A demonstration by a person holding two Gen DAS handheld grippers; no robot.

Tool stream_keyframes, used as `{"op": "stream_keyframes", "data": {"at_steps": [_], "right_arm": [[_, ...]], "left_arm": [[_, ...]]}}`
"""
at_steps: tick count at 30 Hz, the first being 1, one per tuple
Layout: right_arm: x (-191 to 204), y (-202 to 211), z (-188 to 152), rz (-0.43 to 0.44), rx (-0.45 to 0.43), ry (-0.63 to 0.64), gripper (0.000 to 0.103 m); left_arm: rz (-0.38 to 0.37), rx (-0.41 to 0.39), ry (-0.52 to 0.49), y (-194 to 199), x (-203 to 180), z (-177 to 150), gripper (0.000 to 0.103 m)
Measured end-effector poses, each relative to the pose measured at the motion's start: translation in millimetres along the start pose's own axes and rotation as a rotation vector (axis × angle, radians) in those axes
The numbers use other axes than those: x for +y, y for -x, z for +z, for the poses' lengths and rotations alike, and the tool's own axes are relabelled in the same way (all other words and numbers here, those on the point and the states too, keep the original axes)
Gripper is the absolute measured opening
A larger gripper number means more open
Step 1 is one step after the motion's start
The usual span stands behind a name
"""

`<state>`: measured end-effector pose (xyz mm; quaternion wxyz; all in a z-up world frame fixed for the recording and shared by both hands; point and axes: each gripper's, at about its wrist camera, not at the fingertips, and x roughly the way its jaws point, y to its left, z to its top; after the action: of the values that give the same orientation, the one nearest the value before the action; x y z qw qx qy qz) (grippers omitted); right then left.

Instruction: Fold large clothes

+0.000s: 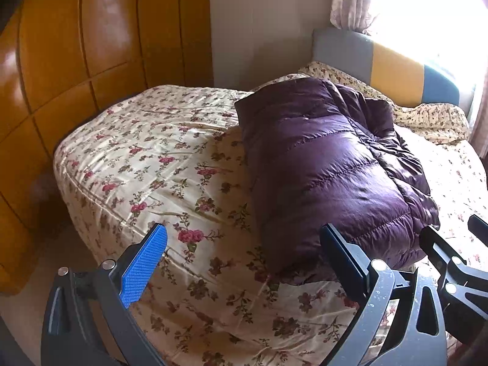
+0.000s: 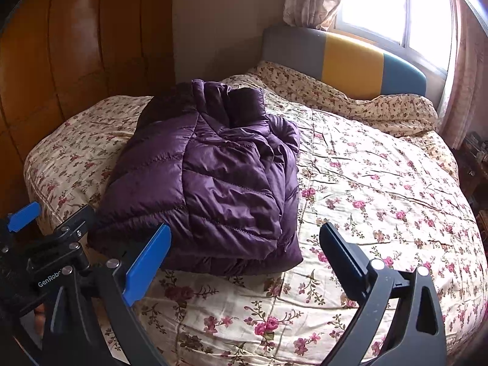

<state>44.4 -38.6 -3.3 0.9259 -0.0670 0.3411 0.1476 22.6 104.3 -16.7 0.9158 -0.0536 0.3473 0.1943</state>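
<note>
- Jacket (image 2: 210, 180) lies on bed (image 2: 381, 201) as a folded, puffy bundle, just ahead of both sets of fingers, touching neither.
- Left gripper (image 1: 244, 259): fingers spread wide, nothing between but bedspread; jacket's near corner sits by its right finger.
- Right gripper (image 2: 244, 256): fingers spread wide too, empty; jacket's near edge is just past them, toward its left finger.
- Step, prob.: fold looks done or nearly so, both grippers let go.
- Far end by collar looks lumpy, sleeve bunched on right side.
- Next, if anything: tidy w/ a light pinch on that loose edge, tuck it in; slick fabric may slide or spring open.
</note>
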Motion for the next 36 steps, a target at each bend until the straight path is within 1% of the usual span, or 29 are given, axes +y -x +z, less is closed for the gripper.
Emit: {"op": "stream_keyframes", "data": {"at_steps": [5, 11, 19, 36], "right_arm": [[3.5, 2.0, 0.7, -0.005, -0.011, 0.015, 0.099], [10.5, 1.2, -0.4, 0.001, -0.006, 0.034, 0.100], [13.6, 3.0, 0.8, -0.002, -0.013, 0.034, 0.100], [-3.8, 1.0, -4.6, -0.026, 0.005, -0.012, 0.100]], "left_arm": [[-0.008, 0.023, 0.021, -0.8, 2.8, -1.8, 0.100], [0.004, 0.005, 0.019, 4.6, 4.3, -0.8, 0.100], [-0.008, -0.002, 0.043, 9.7, 10.0, -0.4, 0.100], [-0.014, -0.004, 0.017, 17.3, -1.1, -1.7, 0.099]]}}
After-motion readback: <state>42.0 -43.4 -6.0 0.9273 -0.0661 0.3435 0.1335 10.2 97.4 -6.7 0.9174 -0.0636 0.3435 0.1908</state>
